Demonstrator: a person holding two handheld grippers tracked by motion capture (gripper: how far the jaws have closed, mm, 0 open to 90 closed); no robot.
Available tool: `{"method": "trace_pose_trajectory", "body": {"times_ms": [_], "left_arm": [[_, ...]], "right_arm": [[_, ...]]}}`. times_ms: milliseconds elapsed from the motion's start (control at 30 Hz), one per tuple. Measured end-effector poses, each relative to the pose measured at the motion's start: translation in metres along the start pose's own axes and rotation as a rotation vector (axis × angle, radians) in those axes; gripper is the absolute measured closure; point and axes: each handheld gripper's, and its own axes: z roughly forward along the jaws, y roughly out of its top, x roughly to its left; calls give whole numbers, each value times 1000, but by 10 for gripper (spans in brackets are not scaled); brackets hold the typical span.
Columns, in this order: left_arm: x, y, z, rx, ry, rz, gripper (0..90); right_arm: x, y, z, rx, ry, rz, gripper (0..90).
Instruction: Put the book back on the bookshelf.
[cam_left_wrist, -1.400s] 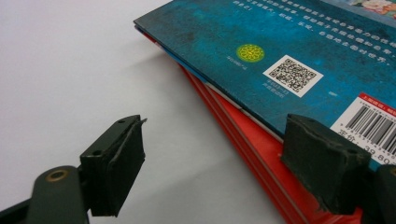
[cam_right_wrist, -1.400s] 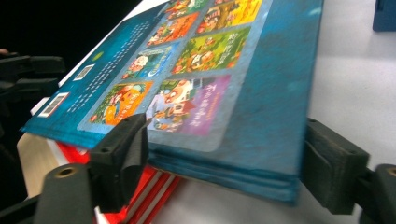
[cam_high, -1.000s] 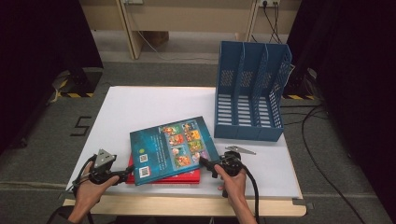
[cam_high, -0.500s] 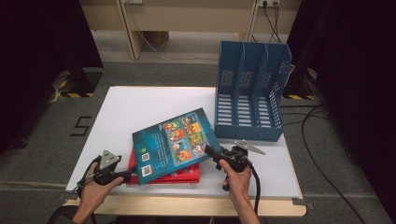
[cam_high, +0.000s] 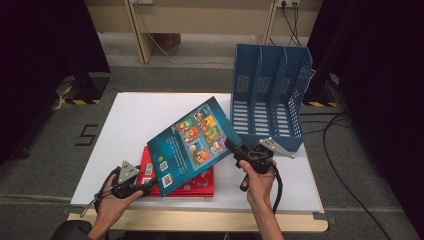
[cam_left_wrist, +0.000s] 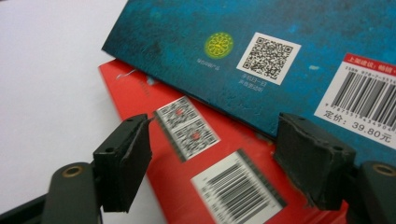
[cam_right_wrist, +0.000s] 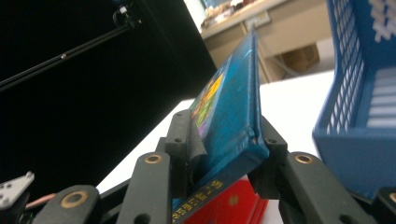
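A blue picture book (cam_high: 192, 145) is tilted up off a red book (cam_high: 200, 182) that lies flat near the table's front edge. My right gripper (cam_high: 231, 146) is shut on the blue book's right edge. In the right gripper view both pads squeeze the blue book (cam_right_wrist: 233, 112), and the jaws (cam_right_wrist: 226, 135) have just been closing on it. My left gripper (cam_high: 147, 187) sits at the books' lower-left corner. Its jaws (cam_left_wrist: 217, 128) have just been opening and stand apart over the red book (cam_left_wrist: 163, 154), just below the blue book's edge (cam_left_wrist: 224, 56), pressing on nothing.
A blue slotted file rack (cam_high: 270, 100) stands at the back right of the white table (cam_high: 135, 115), close behind my right hand; it is also at the right in the right gripper view (cam_right_wrist: 364, 116). Bare tabletop lies to the left and behind the books.
The right gripper has risen with the blue book's right edge, tilting the book up and uncovering more of the red one. The left gripper has slid slightly right toward the books' corner.
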Motion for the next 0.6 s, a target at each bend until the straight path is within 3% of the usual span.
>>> {"method": "trace_pose_trajectory", "body": {"times_ms": [100,167,333,500,600], "left_arm": [[-5,4,6,-2,-16,14,217],[-6,7,11,-3,-32,0,196],[-13,14,20,-11,-39,20,199],[-13,17,23,-14,-31,33,199],[-6,17,21,-26,-28,5,199]], "right_arm": [[5,13,1,-31,4,-28,677],[9,20,3,-51,12,-32,688],[24,43,8,-89,27,-118,720],[29,58,13,-106,31,-167,748],[36,70,13,-108,43,-229,754]]}}
